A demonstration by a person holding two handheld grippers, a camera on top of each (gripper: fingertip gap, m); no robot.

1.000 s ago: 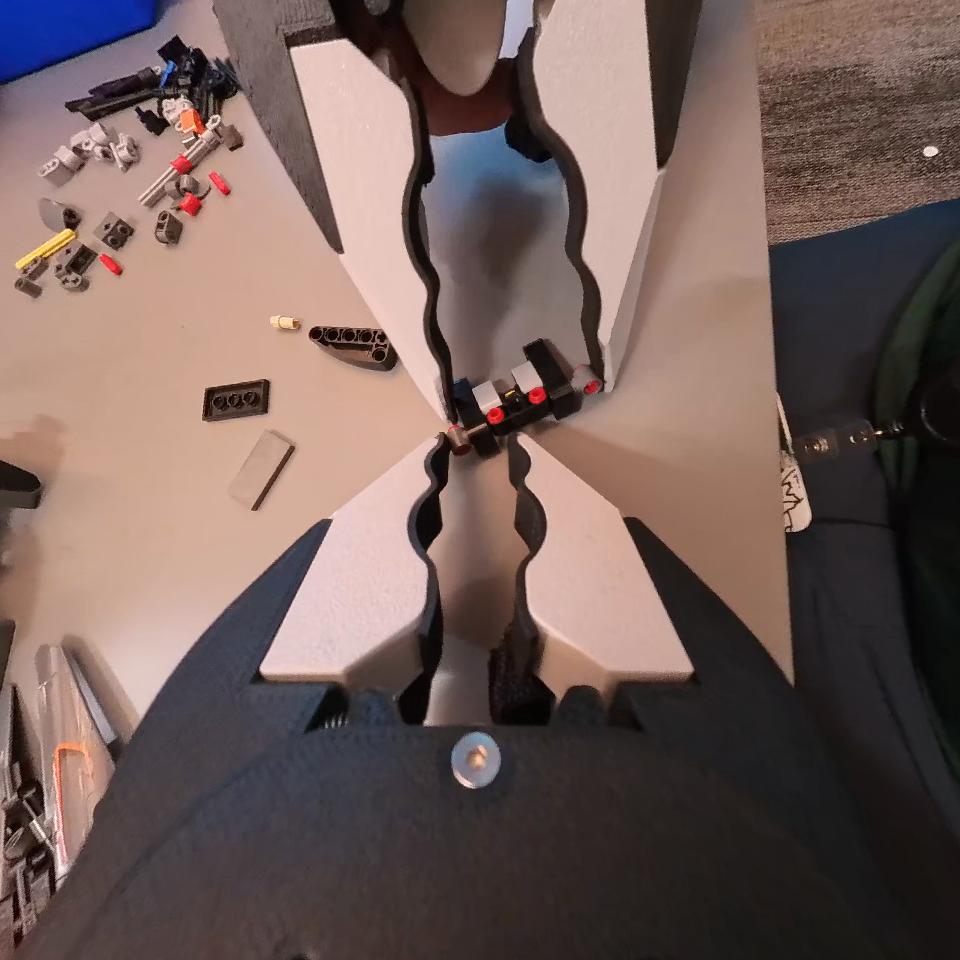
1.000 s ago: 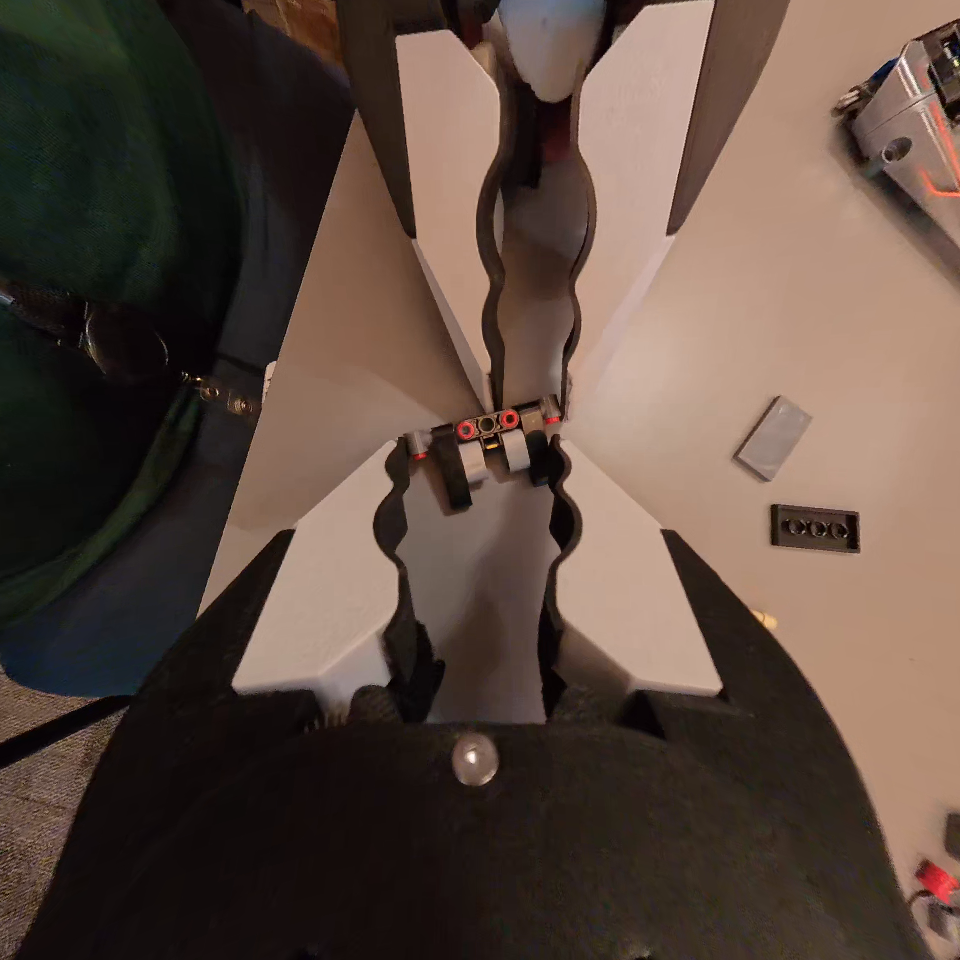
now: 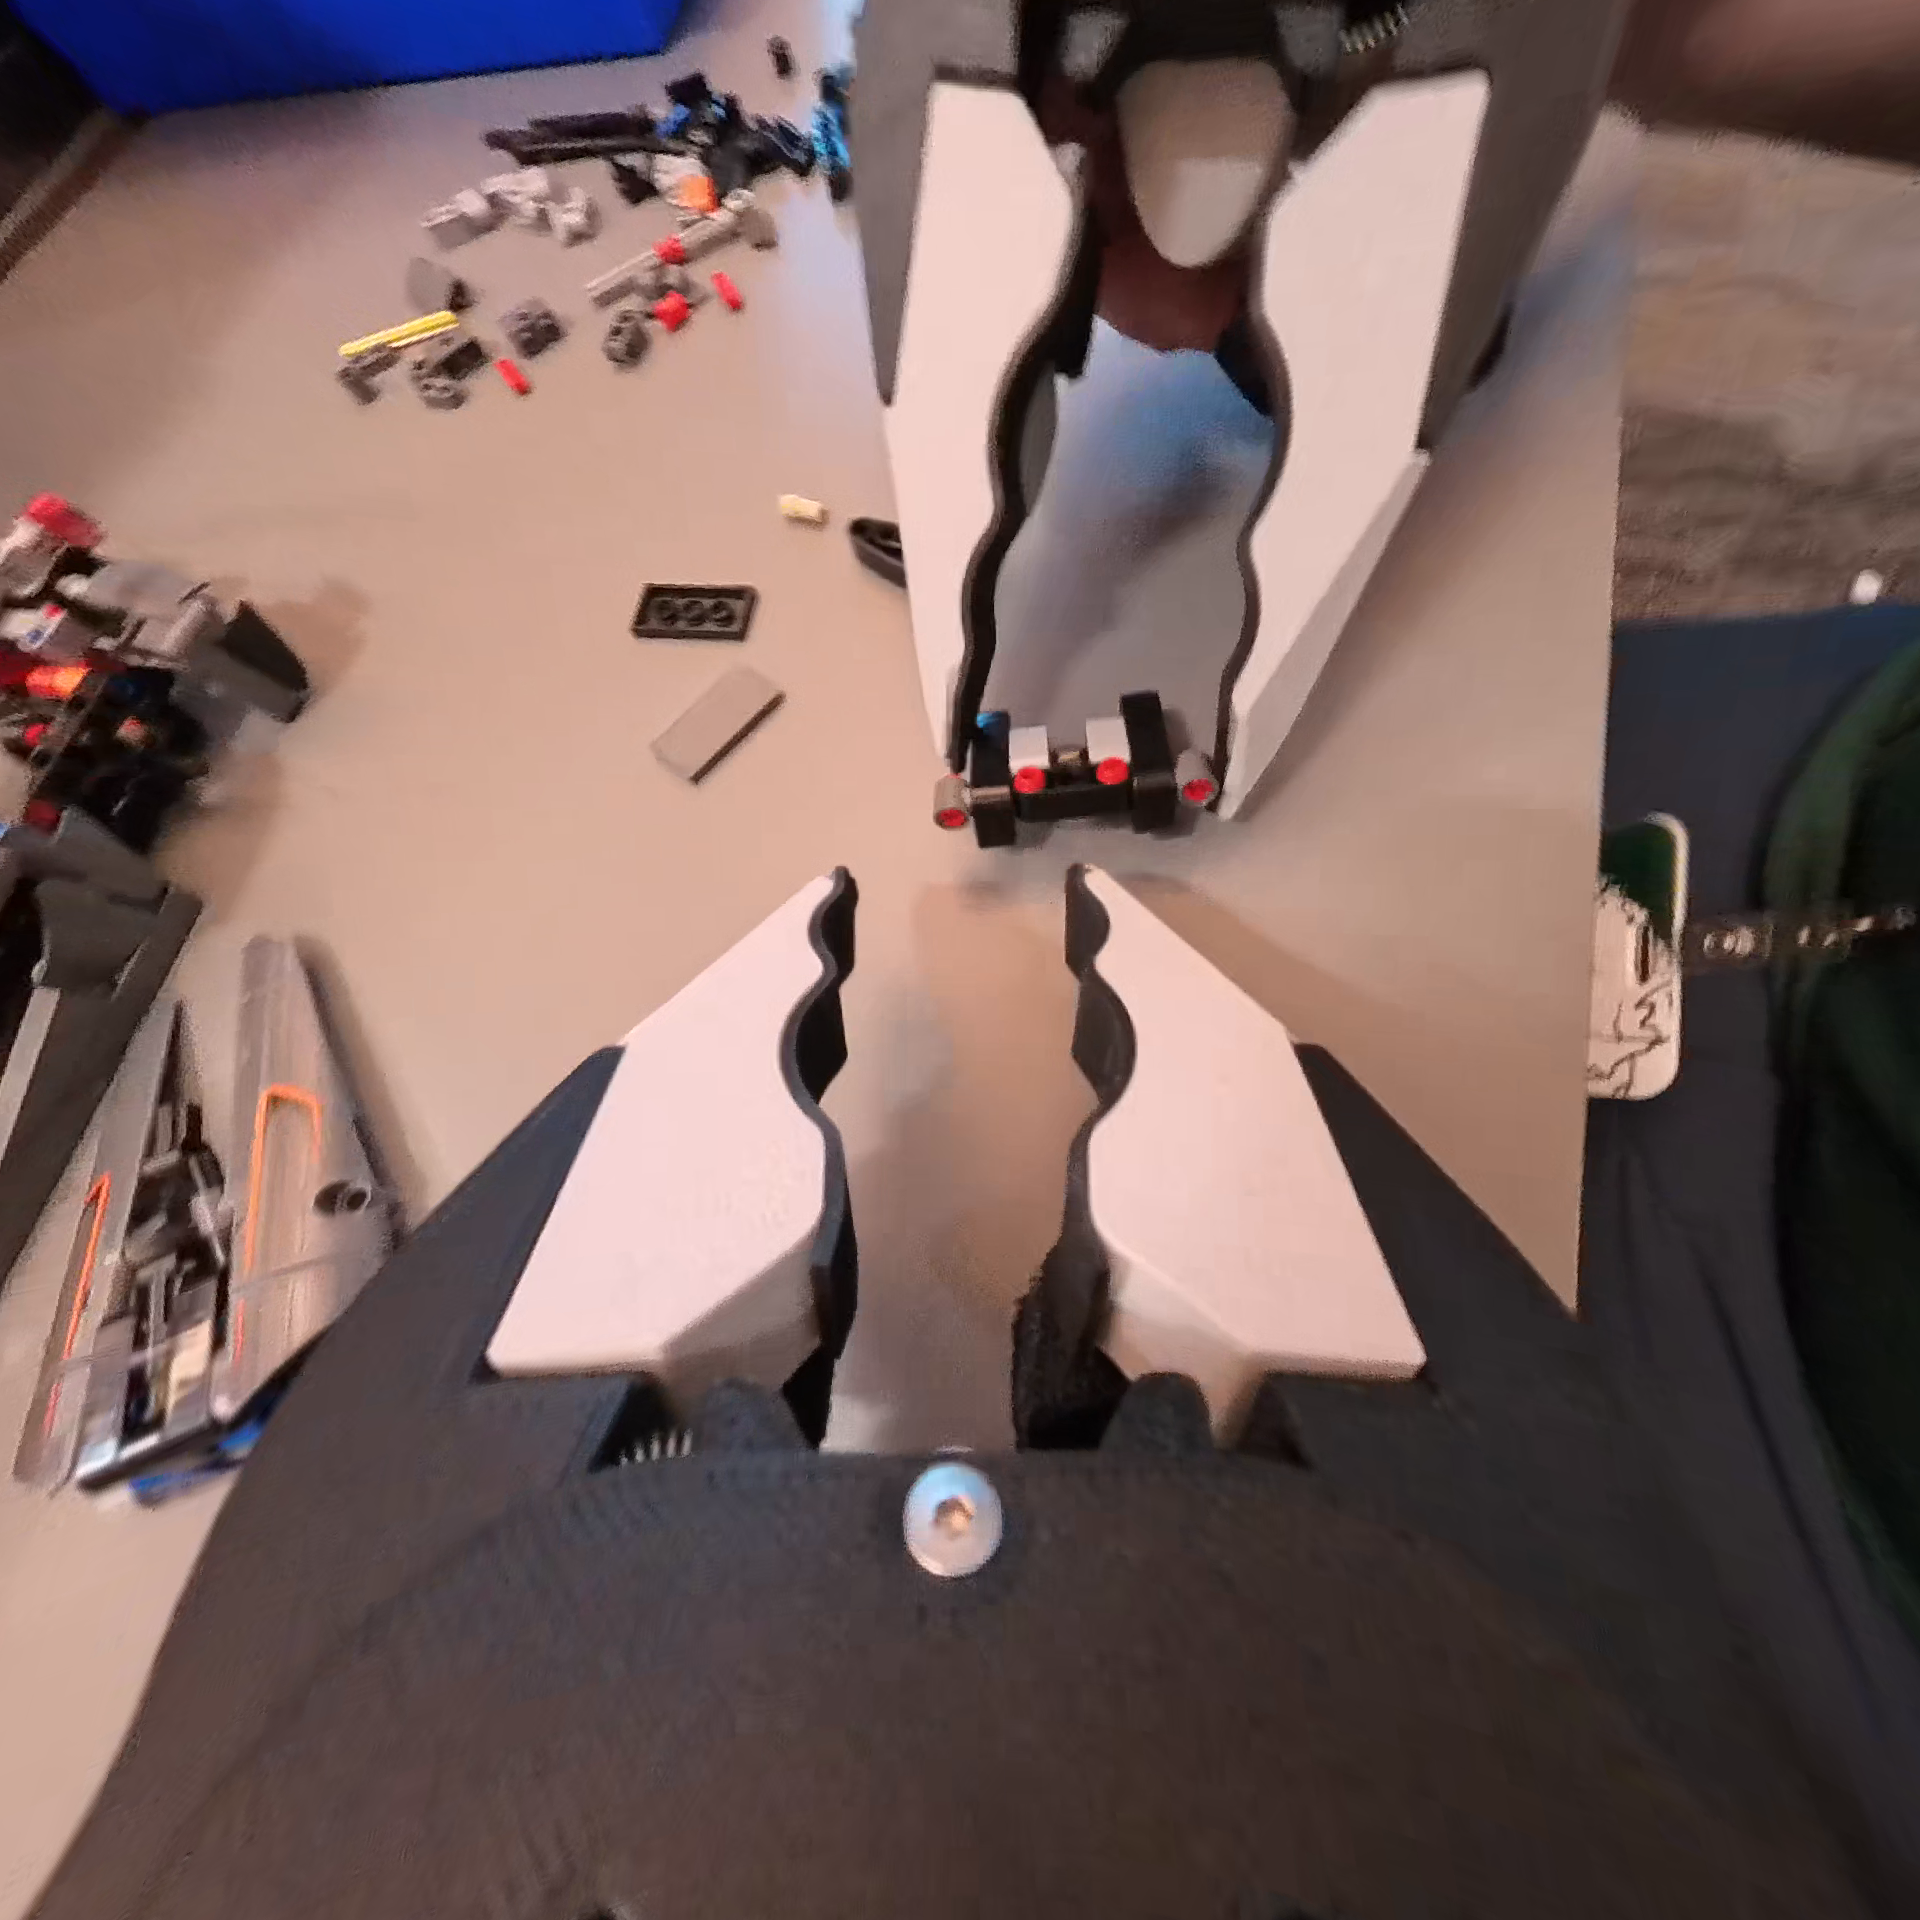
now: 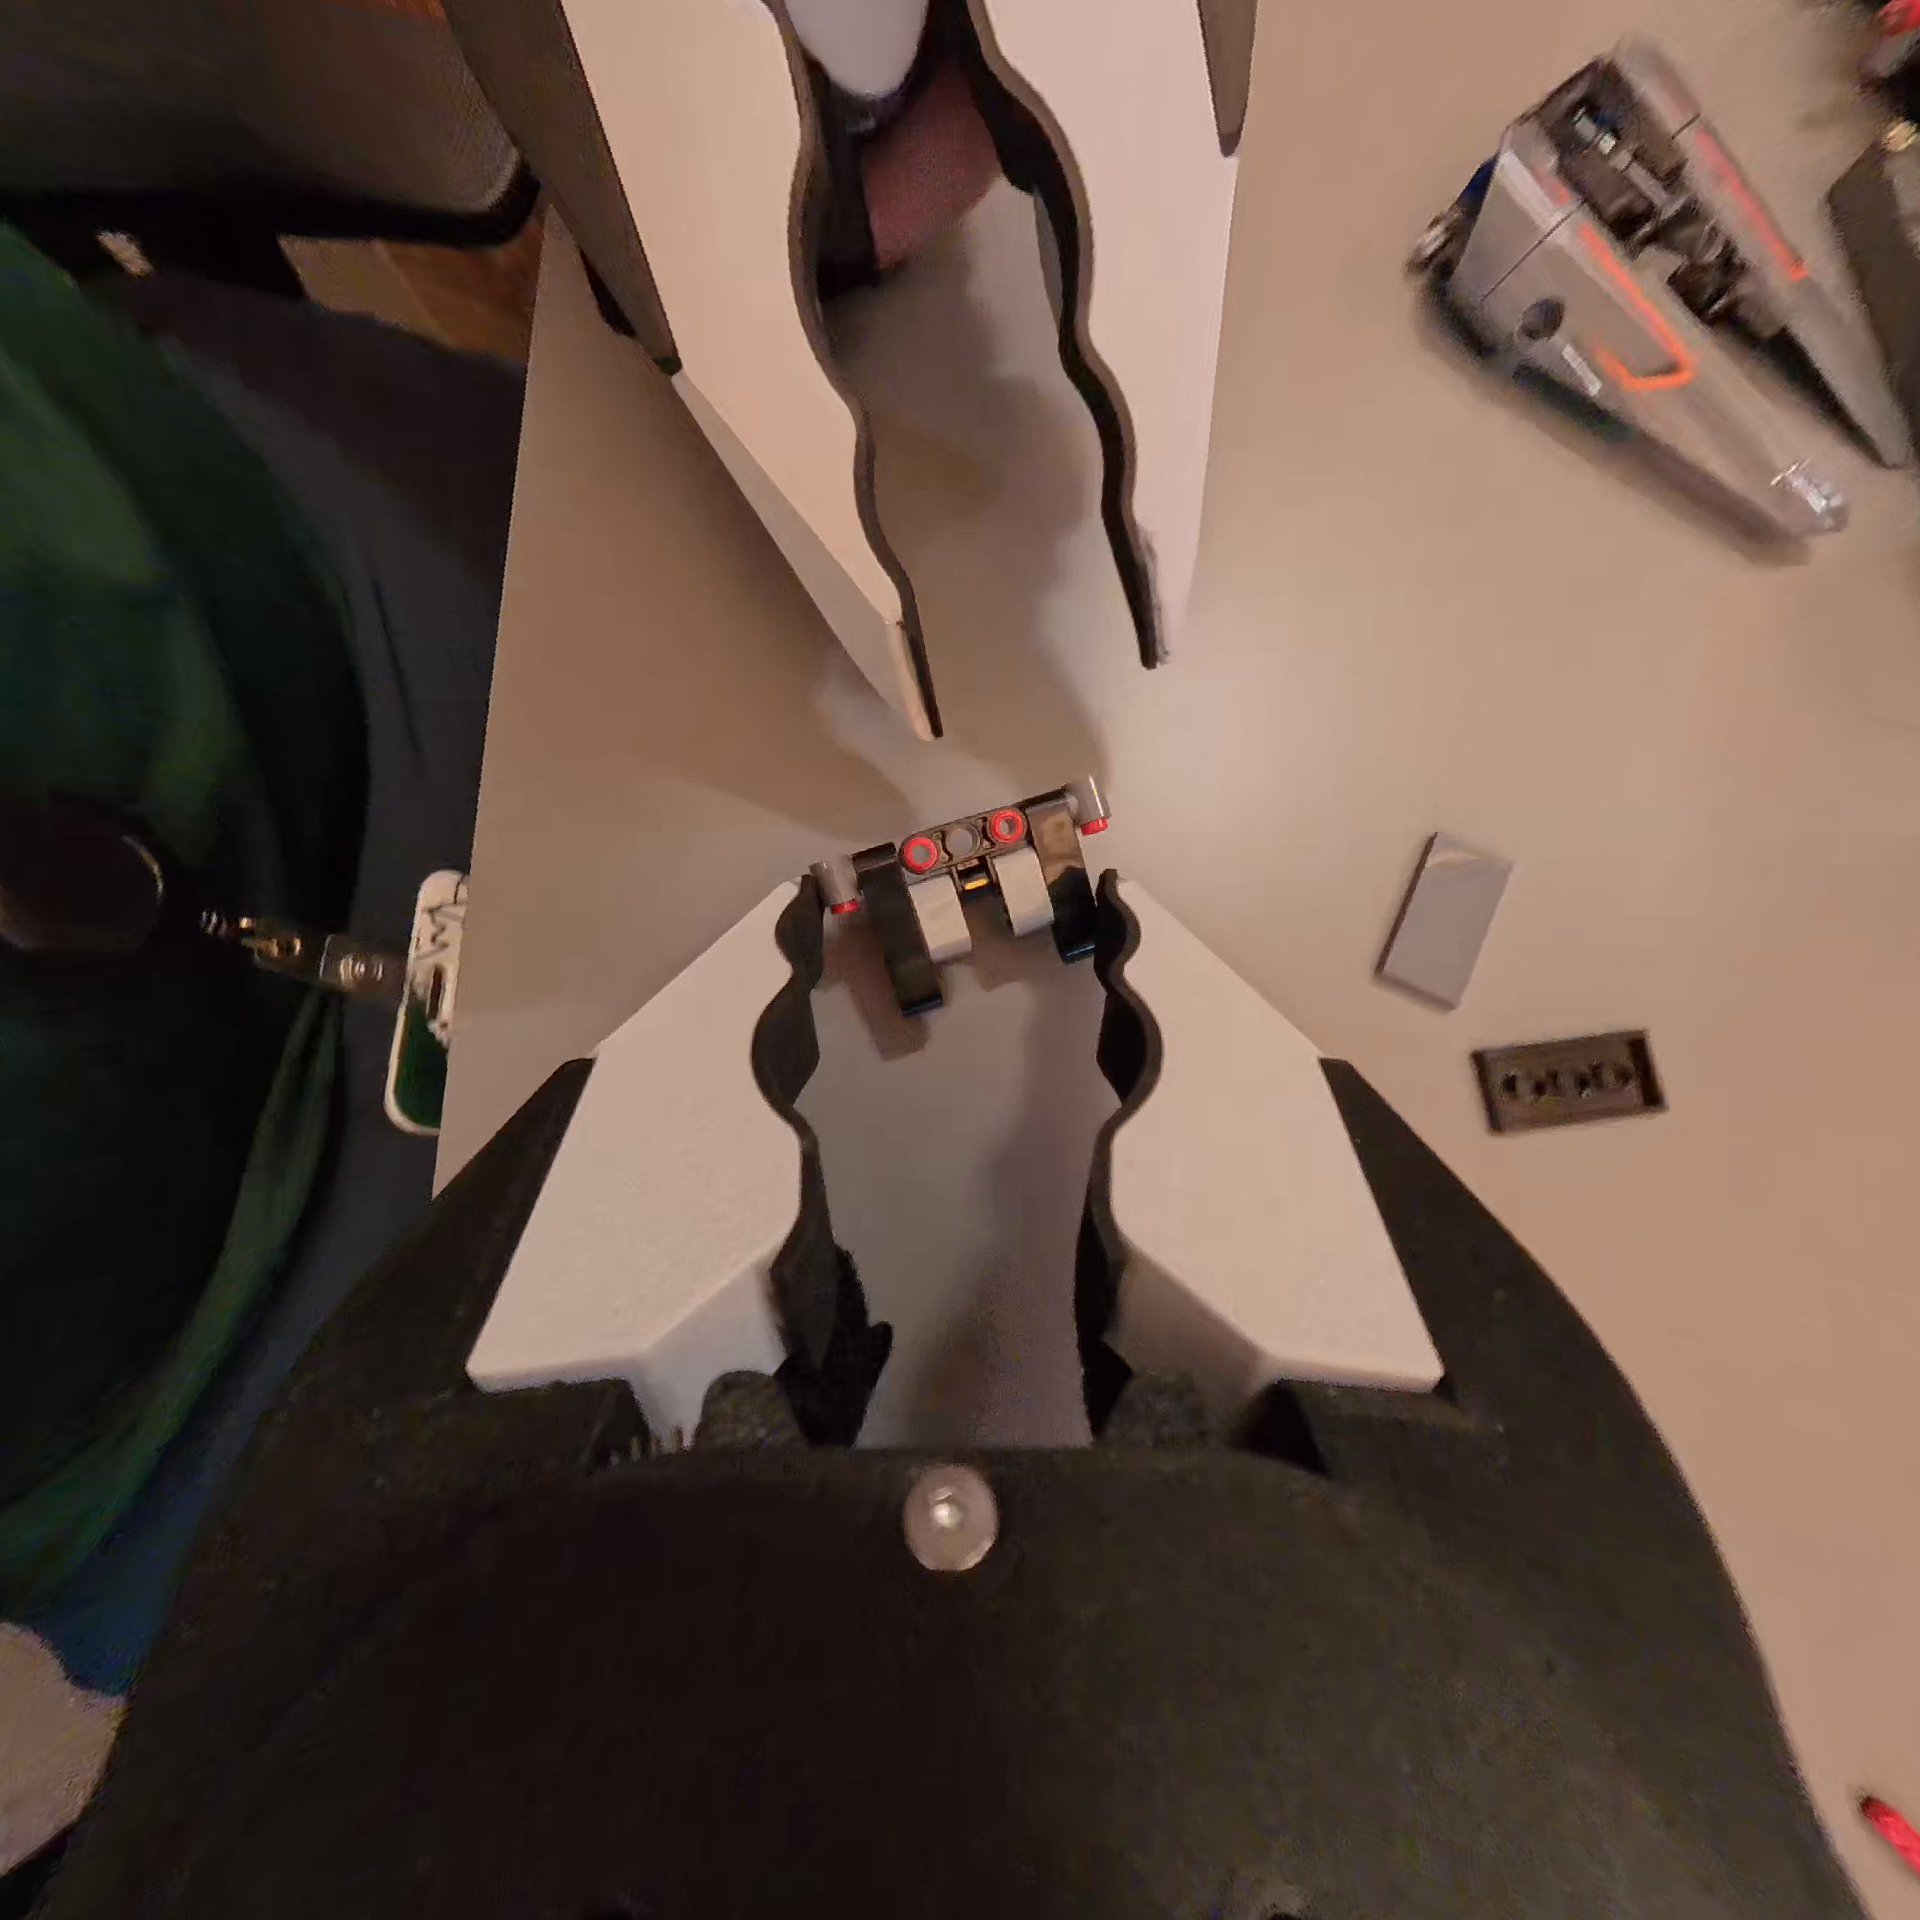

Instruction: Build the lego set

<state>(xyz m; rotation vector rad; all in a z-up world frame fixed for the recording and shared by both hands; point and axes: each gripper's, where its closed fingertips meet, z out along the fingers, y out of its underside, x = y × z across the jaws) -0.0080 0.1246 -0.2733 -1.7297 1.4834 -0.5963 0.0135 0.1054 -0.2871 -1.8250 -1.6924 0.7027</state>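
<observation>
Left wrist view: the left gripper [image 3: 956, 883] is seen with jaws apart and nothing between them, pulled back from the small black sub-assembly [image 3: 1070, 774] with red pins and grey pieces, which a second ago was touched at one end by its fingertips. The sub-assembly is now seen just at the tips of the right gripper [image 3: 1091, 748], between the two fingers; whether it is pinched or only resting on the table [image 3: 520, 727] cannot be told from this side. In the right wrist view the right gripper [image 4: 951, 894] is seen with jaws spread wider than before, the sub-assembly [image 4: 961, 883] lying between the fingertips with a visible gap on both sides, so it is judged released rather than clamped. The left gripper [image 4: 1039, 696] is seen beyond it, apart from the piece. The two-handed press or adjustment is judged finished, with the sub-assembly set down near the table edge. Farther out, a grey tile [image 3: 717, 738], a black plate [image 3: 694, 611] with holes, a small tan pin [image 3: 802, 507] and a scatter of loose parts [image 3: 582, 260] are seen, well apart from the grippers. The larger grey model [image 3: 177, 1226] with orange lines is seen at the left. A next part is probably to be fetched from the loose pile.
</observation>
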